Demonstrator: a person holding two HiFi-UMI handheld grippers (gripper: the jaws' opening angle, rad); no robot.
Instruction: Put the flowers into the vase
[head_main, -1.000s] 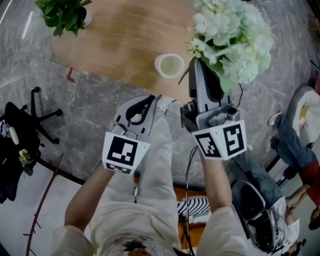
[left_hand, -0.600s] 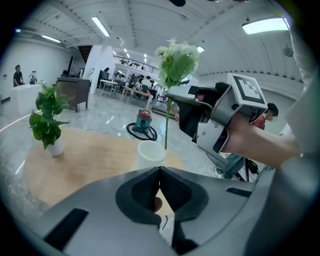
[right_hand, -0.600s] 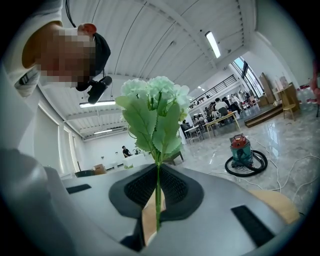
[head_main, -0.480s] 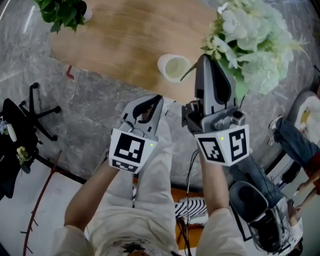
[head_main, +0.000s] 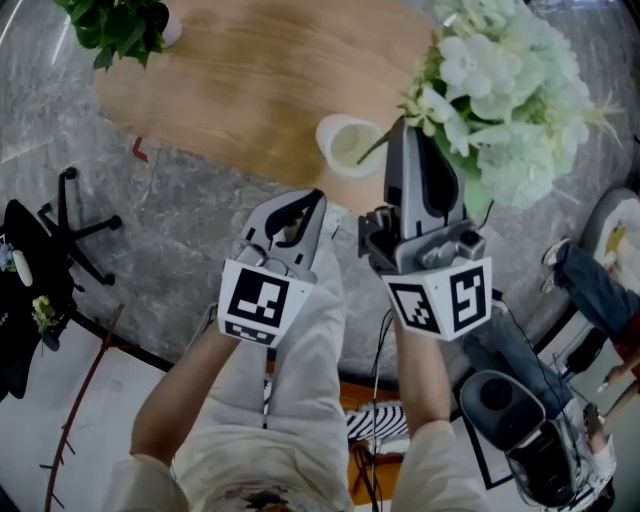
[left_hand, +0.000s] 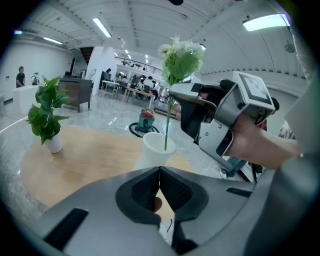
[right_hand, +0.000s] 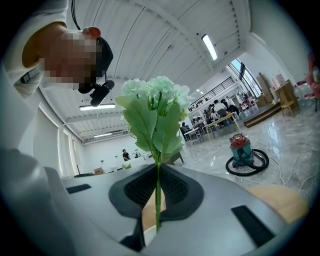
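Flower stem (head_main: 374, 147) tip now inside vase (head_main: 323, 138) mouth

The table's (head_main: 230, 80) middle lies open. A vase (head_main: 322, 137) blocks its near edge, a plant (head_main: 115, 25) the far-left, flowers (head_main: 500, 100) the right.

Pale wood counter (head_main: 240, 90) w/ visible grain, satin finish; floor (head_main: 180, 230) at its 9 o'clock is grey veined stone, polished & glossy. The vase (head_main: 322, 140) is white, smooth, matt (plastic or ceramic, can't tell), & the flowers (head_main: 510, 100) at its 2 o'clock have soft matt petals. The left tool (left_hand: 159, 172) & right tool (right_hand: 157, 170) have smooth matt grey plastic shells w/ black fine-ribbed pads (left_hand: 145, 190).
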